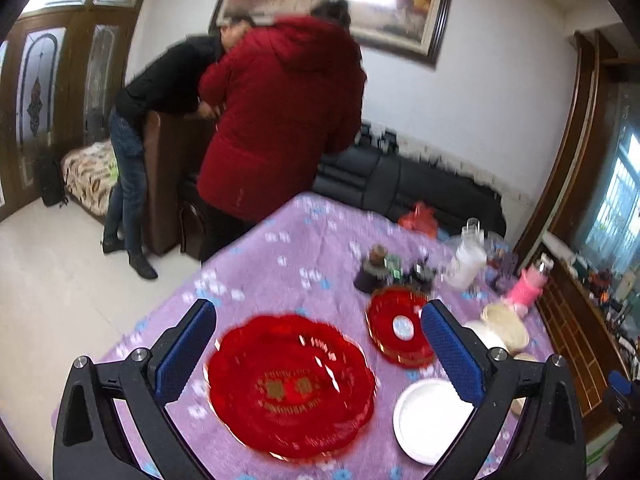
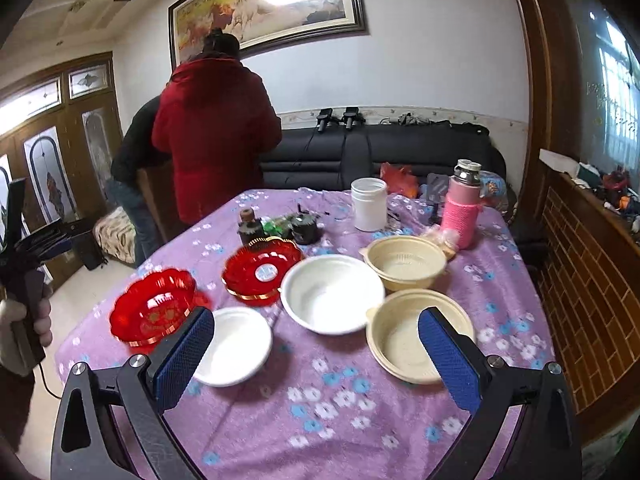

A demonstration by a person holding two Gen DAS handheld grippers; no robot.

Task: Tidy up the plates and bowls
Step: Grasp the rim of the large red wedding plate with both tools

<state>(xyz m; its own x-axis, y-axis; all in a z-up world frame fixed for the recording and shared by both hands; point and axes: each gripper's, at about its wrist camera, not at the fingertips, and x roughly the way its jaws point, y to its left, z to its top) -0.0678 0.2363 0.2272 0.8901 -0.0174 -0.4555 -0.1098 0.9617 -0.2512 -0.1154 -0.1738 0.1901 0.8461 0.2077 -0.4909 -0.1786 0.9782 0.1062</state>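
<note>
Plates and bowls are lying unstacked at centre frame on the purple floral cloth (image 2: 320, 412); we are hovering the left gripper (image 1: 320, 354), jaws apart, over the large red plate (image 1: 292, 386), right gripper (image 2: 316, 354) likewise apart and empty. Glossy scalloped rims are risking a slipped pinch.

Six dishes are sitting upright and empty on the purple floral cloth. Ahead of the right gripper (image 2: 316, 354), a small white bowl (image 2: 234, 346) is lying by its left finger and a cream bowl (image 2: 404, 334) by its right. Beyond them a larger white bowl (image 2: 332, 292) and a second cream bowl (image 2: 406, 262) are sitting. Farther left, two scalloped red plastic plates (image 2: 154, 306) (image 2: 262, 270) are resting apart.
</note>
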